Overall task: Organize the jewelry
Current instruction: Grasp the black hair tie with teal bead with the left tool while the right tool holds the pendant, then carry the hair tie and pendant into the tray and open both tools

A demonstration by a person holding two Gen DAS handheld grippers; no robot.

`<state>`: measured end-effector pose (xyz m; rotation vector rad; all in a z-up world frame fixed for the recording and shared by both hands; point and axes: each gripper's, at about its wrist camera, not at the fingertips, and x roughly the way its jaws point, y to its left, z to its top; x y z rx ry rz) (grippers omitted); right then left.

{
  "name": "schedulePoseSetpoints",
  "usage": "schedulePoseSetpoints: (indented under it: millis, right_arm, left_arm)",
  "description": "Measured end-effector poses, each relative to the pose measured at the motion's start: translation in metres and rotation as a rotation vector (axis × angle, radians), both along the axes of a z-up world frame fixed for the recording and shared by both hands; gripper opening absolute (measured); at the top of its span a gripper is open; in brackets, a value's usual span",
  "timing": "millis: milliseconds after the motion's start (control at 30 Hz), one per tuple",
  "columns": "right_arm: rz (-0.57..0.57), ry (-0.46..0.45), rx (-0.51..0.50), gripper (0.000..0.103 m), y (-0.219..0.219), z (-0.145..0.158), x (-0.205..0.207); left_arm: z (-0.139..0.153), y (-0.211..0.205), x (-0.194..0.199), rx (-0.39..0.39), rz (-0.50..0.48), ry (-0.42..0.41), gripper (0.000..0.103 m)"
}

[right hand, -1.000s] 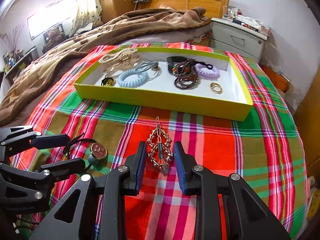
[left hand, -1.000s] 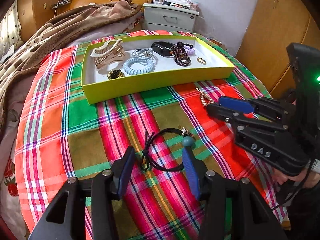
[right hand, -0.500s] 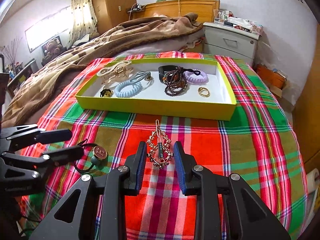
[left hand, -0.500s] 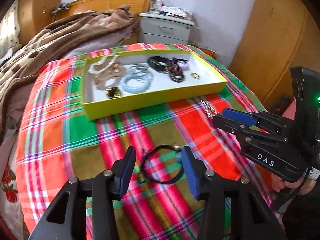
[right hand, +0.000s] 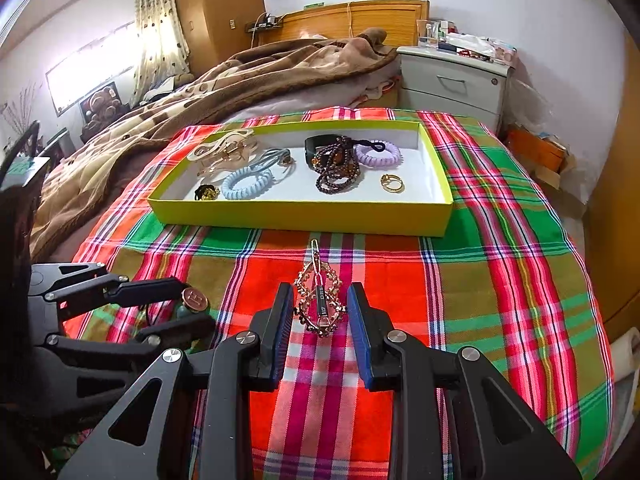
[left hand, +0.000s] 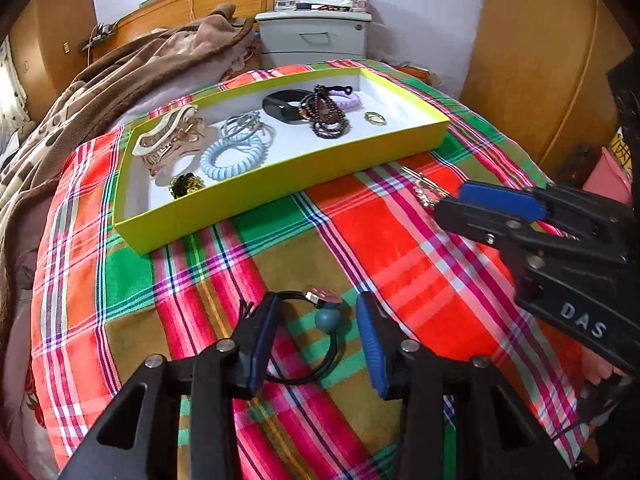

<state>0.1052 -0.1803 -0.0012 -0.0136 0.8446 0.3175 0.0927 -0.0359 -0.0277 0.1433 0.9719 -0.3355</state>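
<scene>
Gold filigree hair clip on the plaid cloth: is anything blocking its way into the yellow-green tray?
Nothing visible. The gold filigree hair clip lies between the open right tongs, bare plaid cloth ahead; only the yellow-green tray near wall to clear.

Gold hair clip [right hand: 319, 300] between parted fingers of right hand-held gripper [right hand: 319, 326], untouched.
</scene>
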Motion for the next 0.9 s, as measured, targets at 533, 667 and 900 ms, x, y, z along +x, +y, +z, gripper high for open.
schedulePoseSetpoints:
  millis: [533,667,900]
  right_arm:
    - [-0.006,-0.017,-0.005,0.029,-0.001,0.007,-0.001]
    - [-0.013,-0.033,-0.009,0.029,-0.003,0.015,0.000]
    - [-0.029,-0.067,-0.015,0.029,-0.007,0.031,0.008]
  left_arm:
    - [0.012,0.017,0.002,-0.021,0.063,-0.024,0.015]
    - [0.025,0.021,0.000,-0.036,0.067,-0.051,0.015]
    - [0.054,0.028,0.004,-0.074,0.065,-0.105,0.015]
